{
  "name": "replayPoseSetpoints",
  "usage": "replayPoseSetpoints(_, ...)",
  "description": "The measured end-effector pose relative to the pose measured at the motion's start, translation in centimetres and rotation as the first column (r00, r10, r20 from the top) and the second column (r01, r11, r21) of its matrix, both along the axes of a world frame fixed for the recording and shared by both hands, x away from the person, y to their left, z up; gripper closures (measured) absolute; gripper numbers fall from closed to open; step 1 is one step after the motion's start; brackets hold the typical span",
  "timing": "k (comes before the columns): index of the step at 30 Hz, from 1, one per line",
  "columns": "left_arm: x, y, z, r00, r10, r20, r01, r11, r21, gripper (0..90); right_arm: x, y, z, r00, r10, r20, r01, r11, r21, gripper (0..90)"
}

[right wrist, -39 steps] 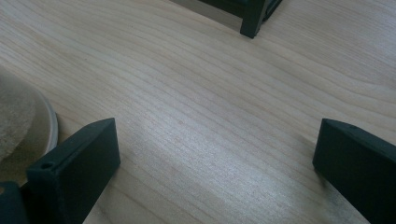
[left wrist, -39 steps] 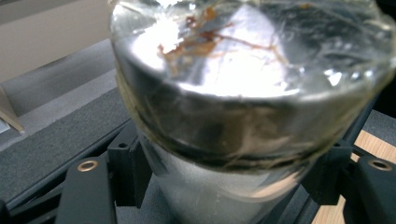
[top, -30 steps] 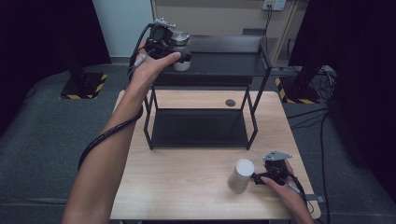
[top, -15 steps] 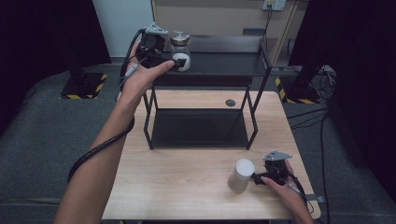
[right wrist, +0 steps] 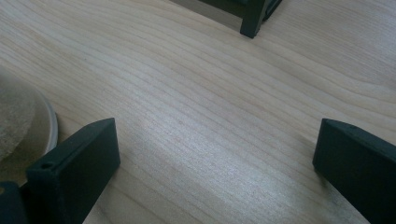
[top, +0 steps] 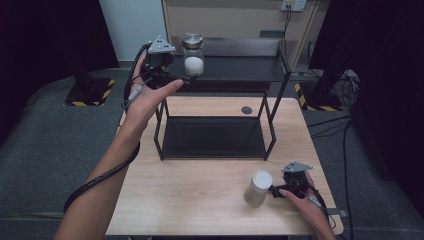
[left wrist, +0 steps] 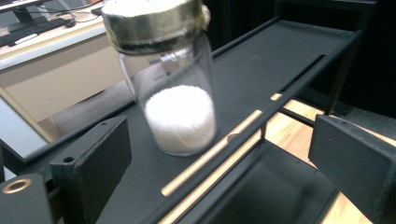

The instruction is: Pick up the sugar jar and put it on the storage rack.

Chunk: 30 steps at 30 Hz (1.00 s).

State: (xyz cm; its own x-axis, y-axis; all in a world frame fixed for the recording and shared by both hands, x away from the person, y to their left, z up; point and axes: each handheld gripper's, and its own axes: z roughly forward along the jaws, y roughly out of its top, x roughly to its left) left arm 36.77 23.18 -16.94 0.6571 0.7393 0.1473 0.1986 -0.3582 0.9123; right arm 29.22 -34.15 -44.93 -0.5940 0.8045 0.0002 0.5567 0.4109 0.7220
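A glass jar (top: 193,55) with a metal lid and white powder inside stands upright on the top shelf of a black rack (top: 240,75). My left gripper (top: 172,70) hovers just left of it, open. Its jaws have just been opening. In the left gripper view the jar (left wrist: 180,116) stands ahead of the gripper (left wrist: 219,168), not between the jaws. A white-lidded container (top: 258,187) stands on the wooden table (top: 190,200) near the front right. My right gripper (top: 276,190) rests beside it, open. In the right gripper view bare wood lies between its jaws (right wrist: 210,154), with the container's rim (right wrist: 28,126) at the left.
The rack has a lower shelf (top: 215,137) at table height, framed by thin black legs. A small dark round spot (top: 246,110) sits on the table behind the rack. A rack foot (right wrist: 252,21) shows ahead of the right gripper. Grey floor surrounds the table.
The left gripper let go of the jar on the top shelf and drew back to the left. The jar stays upright there. The right hand and its container have not moved.
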Motion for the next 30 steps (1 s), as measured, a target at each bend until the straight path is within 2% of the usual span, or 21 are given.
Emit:
replayPoseSetpoints(6, -1.0, 0.5, -1.4, 0.9992, -0.04, 0.01, 0.039, 0.999, 0.021, 5.4, 0.0, 0.0, 0.0, 1.0, -0.001, -0.002, 0.001, 1.0, -0.001, 1.0)
replayPoseSetpoints(11, -1.1, 0.6, -2.6, 0.9964, -0.084, 0.003, 0.084, 0.996, 0.031, 5.3, 0.0, 0.0, 0.0, 1.0, -0.001, -0.002, 0.001, 1.0, -0.001, 1.0)
replayPoseSetpoints(17, -0.9, 0.2, -4.2, 0.9881, -0.153, -0.016, 0.154, 0.9862, 0.061, 5.4, 0.0, 0.0, 0.0, 1.0, -0.002, -0.001, 0.002, 1.0, -0.001, 1.0)
replayPoseSetpoints(19, -0.5, 0.3, -5.2, 0.9832, -0.179, -0.034, 0.18, 0.983, 0.034, 5.4, 0.0, 0.1, 0.0, 1.0, -0.004, -0.001, 0.004, 1.0, -0.002, 1.0)
replayPoseSetpoints(23, 0.1, 0.7, -7.7, 0.9775, -0.203, -0.058, 0.204, 0.979, 0.007, 6.3, -0.1, 0.1, 0.0, 1.0, -0.004, 0.0, 0.004, 1.0, -0.002, 1.0)
replayPoseSetpoints(25, 0.1, 0.7, -8.8, 0.9778, -0.199, -0.065, 0.2, 0.9798, 0.002, 6.0, -0.1, 0.1, 0.0, 1.0, -0.004, 0.001, 0.004, 1.0, -0.003, 1.0)
replayPoseSetpoints(30, 0.1, 0.7, -11.7, 0.9719, -0.22, -0.083, 0.221, 0.9752, 0.005, 5.6, -0.1, 0.1, 0.0, 1.0, -0.005, 0.0, 0.005, 1.0, -0.002, 1.0)
